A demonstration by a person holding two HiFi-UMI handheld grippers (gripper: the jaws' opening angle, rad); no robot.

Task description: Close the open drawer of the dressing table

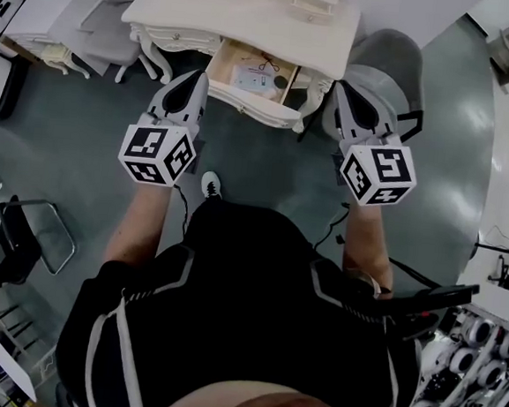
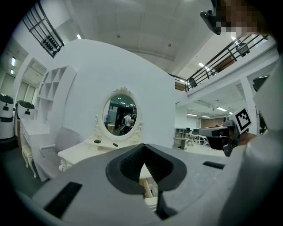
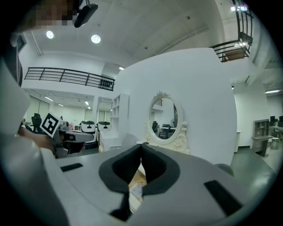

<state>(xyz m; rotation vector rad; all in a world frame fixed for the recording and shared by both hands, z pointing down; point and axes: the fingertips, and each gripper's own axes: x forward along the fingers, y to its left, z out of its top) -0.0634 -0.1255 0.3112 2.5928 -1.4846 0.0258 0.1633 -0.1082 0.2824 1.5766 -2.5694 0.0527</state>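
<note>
- Both left gripper [image 1: 197, 80] and right gripper [image 1: 341, 91]: jaws together, empty.
- Cream wooden drawer [image 1: 261, 110] juts open from cream dressing table [image 1: 196, 11], between them.
- Press its front squarely, pushing straight inward.

The dressing table [image 1: 253, 16] is showing a smooth, cream-painted finish with a soft sheen, while its drawer [image 1: 263, 110] is showing bare pale wood inside. The floor [image 1: 266, 173] in front of the dressing table is gleaming, grey and polished. Facing the dressing table, the left gripper [image 2: 143, 148] and right gripper [image 3: 141, 148] are showing matt grey plastic shells with dark ribbed pads [image 2: 130, 163].
</note>
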